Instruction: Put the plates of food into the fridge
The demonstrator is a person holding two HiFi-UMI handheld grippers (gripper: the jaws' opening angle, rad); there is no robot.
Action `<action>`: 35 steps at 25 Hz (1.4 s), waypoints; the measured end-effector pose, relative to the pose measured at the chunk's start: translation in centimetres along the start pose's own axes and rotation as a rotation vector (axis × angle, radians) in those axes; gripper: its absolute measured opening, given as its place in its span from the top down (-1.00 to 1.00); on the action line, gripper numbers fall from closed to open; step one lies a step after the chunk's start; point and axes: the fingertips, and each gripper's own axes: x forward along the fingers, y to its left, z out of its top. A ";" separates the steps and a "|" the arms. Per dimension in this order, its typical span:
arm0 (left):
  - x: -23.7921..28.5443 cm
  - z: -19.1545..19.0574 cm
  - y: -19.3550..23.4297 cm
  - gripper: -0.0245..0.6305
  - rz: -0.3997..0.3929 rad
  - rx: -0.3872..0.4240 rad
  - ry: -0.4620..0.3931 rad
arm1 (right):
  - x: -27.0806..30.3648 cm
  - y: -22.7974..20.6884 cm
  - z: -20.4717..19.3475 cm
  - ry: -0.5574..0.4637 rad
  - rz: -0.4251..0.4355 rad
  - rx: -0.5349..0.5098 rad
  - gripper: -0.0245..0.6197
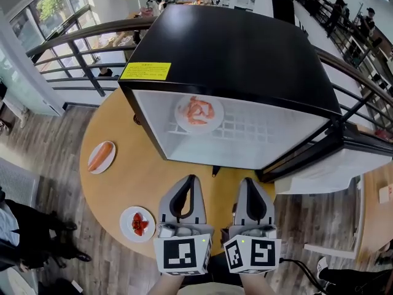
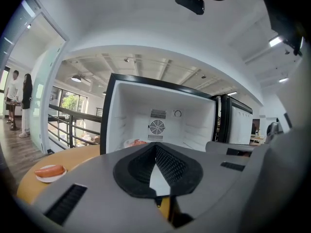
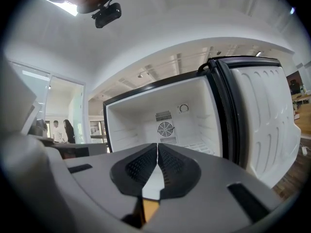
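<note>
Two closed, empty: left tongs [image 1: 191, 178], right tongs [image 1: 247, 180]; red-food plate [image 1: 137, 224] seen only in head view.

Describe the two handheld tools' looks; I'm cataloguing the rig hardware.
Left tool and right tool: light grey shells, black textured pads inside tapered jaws. Each carries a white cube with black square markers. A black cable trails behind the right one.

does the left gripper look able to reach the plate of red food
Probably yes: the plate of red food lies on the table just left of the left gripper, with nothing between them. Its shut, empty jaws must open first.
</note>
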 end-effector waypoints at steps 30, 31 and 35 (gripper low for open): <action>-28.6 -7.3 17.9 0.90 0.644 -0.195 0.017 | -6.4 17.4 -9.2 0.220 0.544 -0.025 0.87; -28.6 -7.8 18.4 0.90 0.639 -0.202 0.025 | -6.5 17.8 -9.6 0.227 0.540 -0.030 0.87; -27.9 -9.5 20.6 0.90 0.577 -0.220 0.064 | -6.4 20.0 -11.7 0.251 0.499 -0.043 0.87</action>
